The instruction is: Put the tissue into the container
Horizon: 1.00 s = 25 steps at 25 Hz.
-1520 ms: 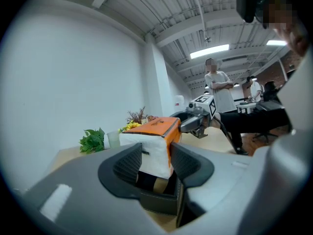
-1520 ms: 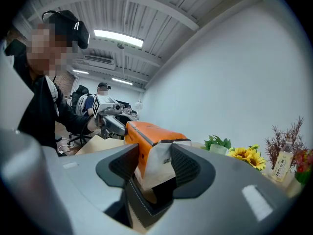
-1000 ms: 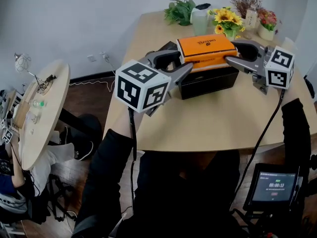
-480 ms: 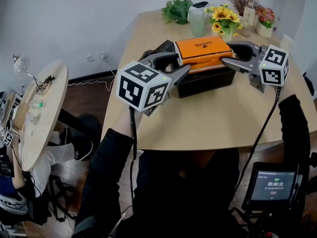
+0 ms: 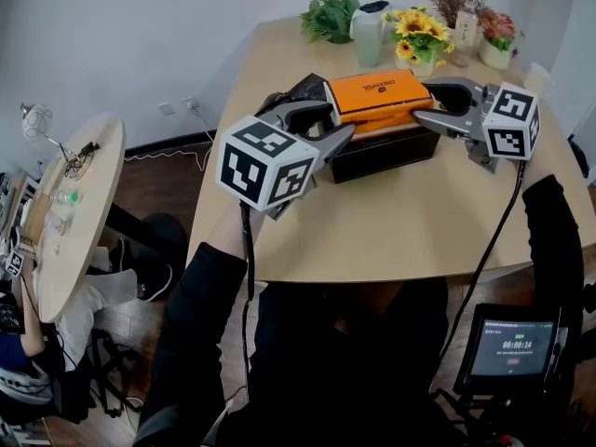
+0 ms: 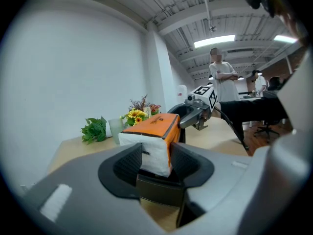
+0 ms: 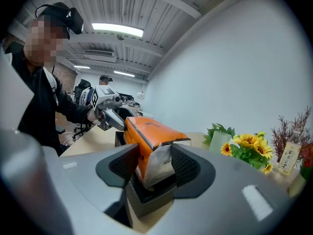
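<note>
- Toward the far half of the tabletop (image 5: pixel 400 236), a black container (image 5: pixel 389 155) stood with its top open.
- An orange tissue pack (image 5: pixel 377 93) lay level right over the container's opening, its underside at the rim; whether it rested inside could not be told.
- The left hand-held gripper (image 6: pixel 156 159) pinched the pack's white end between its pads.
- The right hand-held gripper (image 7: pixel 155 164) pinched the opposite, crumpled end.
- Sunflowers (image 5: pixel 416 31) and a green plant (image 5: pixel 331 17) stood along the tabletop's far edge, behind the container.
</note>
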Motion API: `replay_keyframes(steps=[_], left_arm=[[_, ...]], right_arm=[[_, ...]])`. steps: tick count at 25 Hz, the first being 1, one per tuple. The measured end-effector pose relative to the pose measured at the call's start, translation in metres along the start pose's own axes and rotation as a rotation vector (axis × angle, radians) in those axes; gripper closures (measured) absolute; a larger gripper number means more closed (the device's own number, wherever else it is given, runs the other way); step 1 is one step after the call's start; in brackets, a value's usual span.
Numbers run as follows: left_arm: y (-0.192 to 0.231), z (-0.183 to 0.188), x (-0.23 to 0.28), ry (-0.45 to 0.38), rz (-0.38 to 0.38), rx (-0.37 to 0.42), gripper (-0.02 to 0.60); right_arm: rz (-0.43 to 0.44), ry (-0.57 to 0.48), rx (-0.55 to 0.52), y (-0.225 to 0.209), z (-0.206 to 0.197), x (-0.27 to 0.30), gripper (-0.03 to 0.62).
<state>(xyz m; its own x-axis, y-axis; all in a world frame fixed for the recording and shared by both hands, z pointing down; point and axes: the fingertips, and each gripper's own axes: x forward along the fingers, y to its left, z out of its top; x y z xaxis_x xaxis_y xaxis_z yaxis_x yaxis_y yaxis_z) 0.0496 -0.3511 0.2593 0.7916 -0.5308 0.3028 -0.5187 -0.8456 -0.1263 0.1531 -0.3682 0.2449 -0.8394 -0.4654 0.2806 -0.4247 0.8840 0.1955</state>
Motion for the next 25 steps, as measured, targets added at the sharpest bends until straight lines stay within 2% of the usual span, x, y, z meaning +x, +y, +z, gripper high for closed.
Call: replay_keyframes(steps=[25], left_arm=[[-0.001,-0.017,0.008,0.082,-0.016,0.012,0.419]], right_arm=[[0.014,0.113,-0.016,-0.003,-0.022,0.007,0.382]])
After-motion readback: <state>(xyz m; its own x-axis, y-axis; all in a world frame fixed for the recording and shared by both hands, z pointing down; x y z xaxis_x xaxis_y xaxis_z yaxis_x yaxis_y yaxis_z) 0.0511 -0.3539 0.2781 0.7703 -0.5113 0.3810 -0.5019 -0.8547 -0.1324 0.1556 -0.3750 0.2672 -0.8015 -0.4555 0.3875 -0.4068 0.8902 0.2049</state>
